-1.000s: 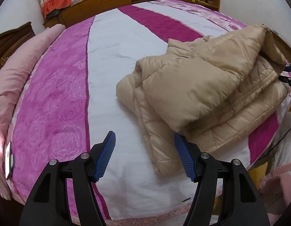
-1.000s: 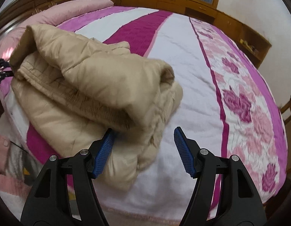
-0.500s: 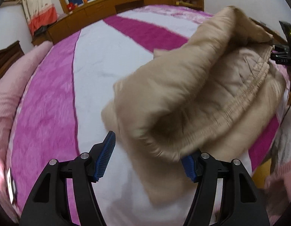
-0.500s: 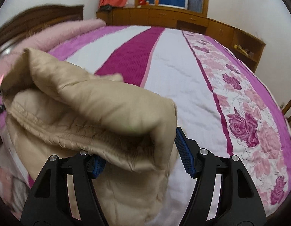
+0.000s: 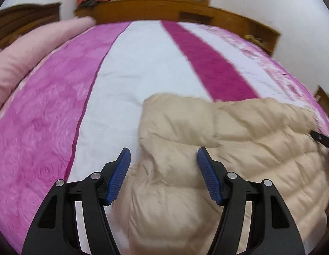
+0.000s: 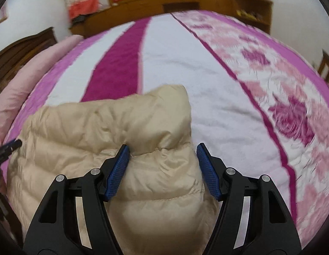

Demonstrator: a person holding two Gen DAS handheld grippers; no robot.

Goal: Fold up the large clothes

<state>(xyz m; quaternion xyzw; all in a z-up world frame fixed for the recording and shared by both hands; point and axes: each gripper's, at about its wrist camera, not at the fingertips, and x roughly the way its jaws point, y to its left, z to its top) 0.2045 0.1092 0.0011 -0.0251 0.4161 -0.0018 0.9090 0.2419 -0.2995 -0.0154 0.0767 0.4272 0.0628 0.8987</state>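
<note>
A beige quilted puffer jacket (image 5: 228, 148) lies folded in a thick bundle on the near part of the bed; it also shows in the right wrist view (image 6: 113, 131). My left gripper (image 5: 163, 163) is open, its jaws straddling the bundle's left end just above it. My right gripper (image 6: 162, 161) is open, its jaws straddling the bundle's right end, the blue pads (image 6: 118, 170) close to the fabric. The tip of the right gripper (image 5: 322, 139) shows at the jacket's right edge, and the left gripper's tip (image 6: 9, 148) at its left edge.
The bed cover (image 5: 143, 68) has pink, white and magenta stripes, with a rose pattern (image 6: 292, 116) on the right. A pink pillow roll (image 5: 26, 59) lies along the left. Wooden cabinets (image 5: 164, 10) line the far wall under a window.
Both grippers have swung from the bundle's sides to over its ends. The jacket was lifted half a second ago and now lies flatter, folded on the bed.
</note>
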